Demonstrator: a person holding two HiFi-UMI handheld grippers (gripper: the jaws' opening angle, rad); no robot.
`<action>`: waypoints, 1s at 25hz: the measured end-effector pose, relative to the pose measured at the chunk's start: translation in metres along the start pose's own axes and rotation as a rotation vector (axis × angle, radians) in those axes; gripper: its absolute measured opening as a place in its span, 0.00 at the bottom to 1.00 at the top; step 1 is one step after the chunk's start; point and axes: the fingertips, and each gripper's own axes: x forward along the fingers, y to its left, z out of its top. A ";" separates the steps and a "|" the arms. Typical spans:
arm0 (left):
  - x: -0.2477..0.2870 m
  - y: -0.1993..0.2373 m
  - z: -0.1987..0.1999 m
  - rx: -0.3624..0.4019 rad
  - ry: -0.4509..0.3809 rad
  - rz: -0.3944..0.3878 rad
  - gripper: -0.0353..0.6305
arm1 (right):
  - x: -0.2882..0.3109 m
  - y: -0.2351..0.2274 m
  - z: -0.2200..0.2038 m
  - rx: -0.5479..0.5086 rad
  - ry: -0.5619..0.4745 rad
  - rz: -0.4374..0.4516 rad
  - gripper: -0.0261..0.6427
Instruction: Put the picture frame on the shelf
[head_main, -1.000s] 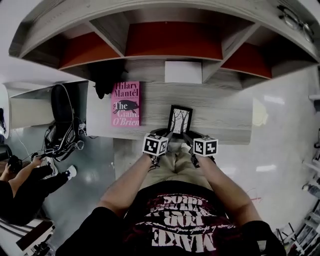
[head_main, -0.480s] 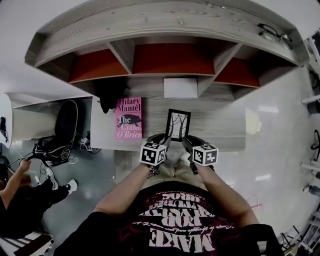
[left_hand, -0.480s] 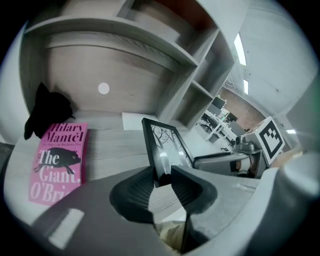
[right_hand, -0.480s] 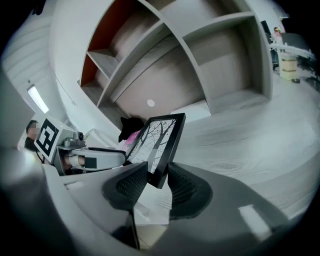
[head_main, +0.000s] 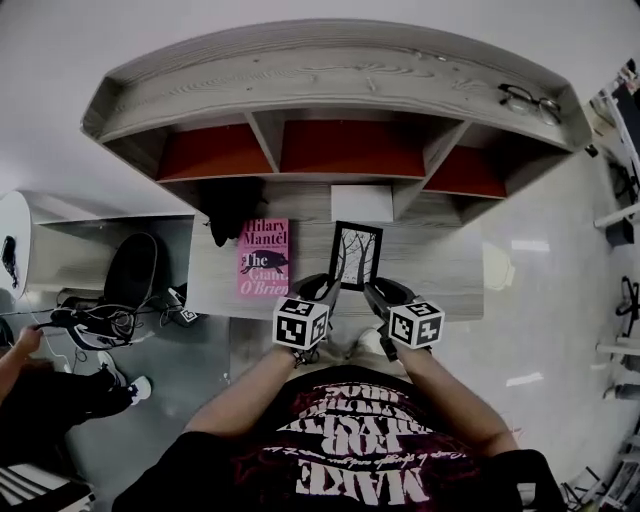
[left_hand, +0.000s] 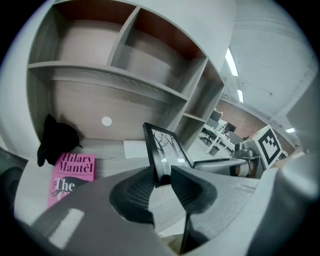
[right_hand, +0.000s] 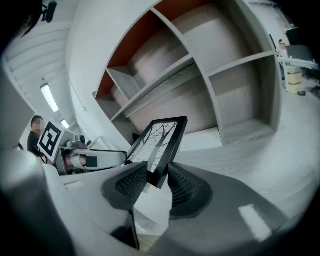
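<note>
A black picture frame (head_main: 356, 255) with a bare-tree print is lifted above the grey desk (head_main: 450, 265), tilted back. My left gripper (head_main: 331, 287) is shut on the frame's lower left corner (left_hand: 161, 172). My right gripper (head_main: 371, 289) is shut on its lower right corner (right_hand: 159, 175). The grey shelf unit (head_main: 340, 100) with red-backed compartments stands behind the desk, beyond the frame. In the left gripper view the frame (left_hand: 165, 152) stands in front of the shelf's compartments (left_hand: 120, 55); the right gripper view shows the frame (right_hand: 160, 142) below the shelf board (right_hand: 165, 75).
A pink book (head_main: 264, 258) lies on the desk left of the frame, with a black object (head_main: 232, 205) behind it. A white sheet (head_main: 361, 203) lies at the desk's back. Glasses (head_main: 527, 99) rest on the shelf top. A black chair (head_main: 130, 275) is at the left.
Both grippers have raised the frame off the desk and carried it slightly toward the shelf. The head view has tilted, showing more of the shelf top.
</note>
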 end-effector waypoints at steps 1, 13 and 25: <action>-0.004 -0.001 0.005 0.005 -0.014 0.002 0.22 | -0.003 0.003 0.005 -0.007 -0.010 0.002 0.27; -0.032 -0.013 0.053 0.039 -0.137 0.005 0.22 | -0.025 0.030 0.058 -0.143 -0.104 0.009 0.26; -0.059 -0.019 0.090 0.066 -0.239 0.016 0.22 | -0.040 0.055 0.098 -0.244 -0.198 0.031 0.26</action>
